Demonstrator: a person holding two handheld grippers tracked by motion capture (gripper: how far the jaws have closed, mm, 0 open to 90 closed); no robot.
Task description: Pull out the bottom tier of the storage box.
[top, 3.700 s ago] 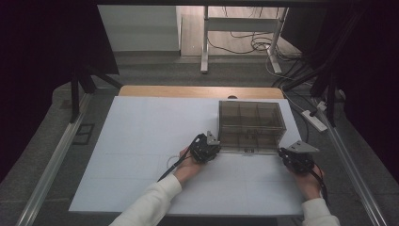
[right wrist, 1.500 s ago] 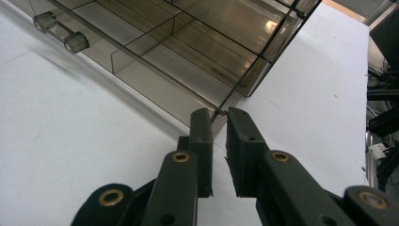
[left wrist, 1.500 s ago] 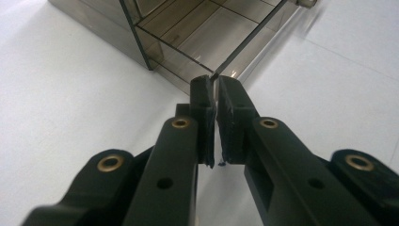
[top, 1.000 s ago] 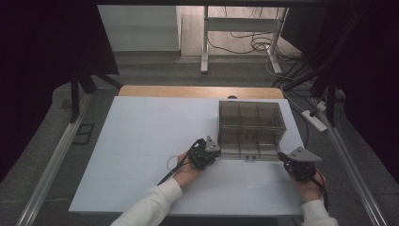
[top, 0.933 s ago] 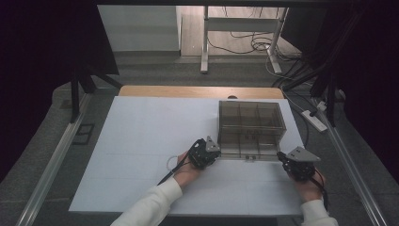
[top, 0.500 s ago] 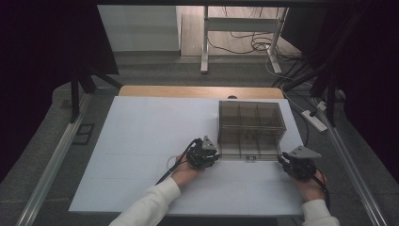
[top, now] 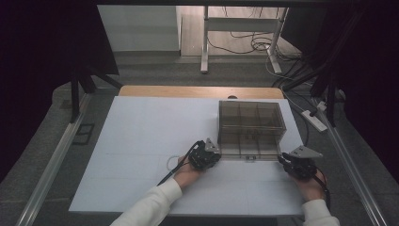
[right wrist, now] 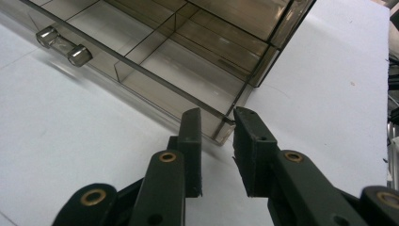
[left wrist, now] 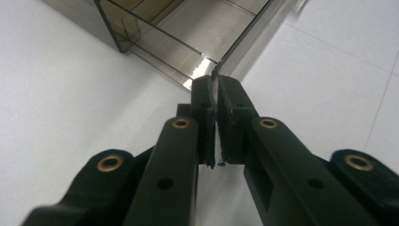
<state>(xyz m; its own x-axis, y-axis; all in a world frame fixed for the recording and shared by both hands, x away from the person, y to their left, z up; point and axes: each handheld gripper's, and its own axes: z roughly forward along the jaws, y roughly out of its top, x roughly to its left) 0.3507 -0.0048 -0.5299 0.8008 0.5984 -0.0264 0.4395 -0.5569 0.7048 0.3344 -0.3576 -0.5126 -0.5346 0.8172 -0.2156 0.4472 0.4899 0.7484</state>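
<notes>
White table (top: 141, 141): left tongs (top: 212, 155) clenched, right tongs (top: 285, 160) parted, flanking box (top: 251, 127) corners.

no text, label, brand, number or sign can be read on anything here.
</notes>
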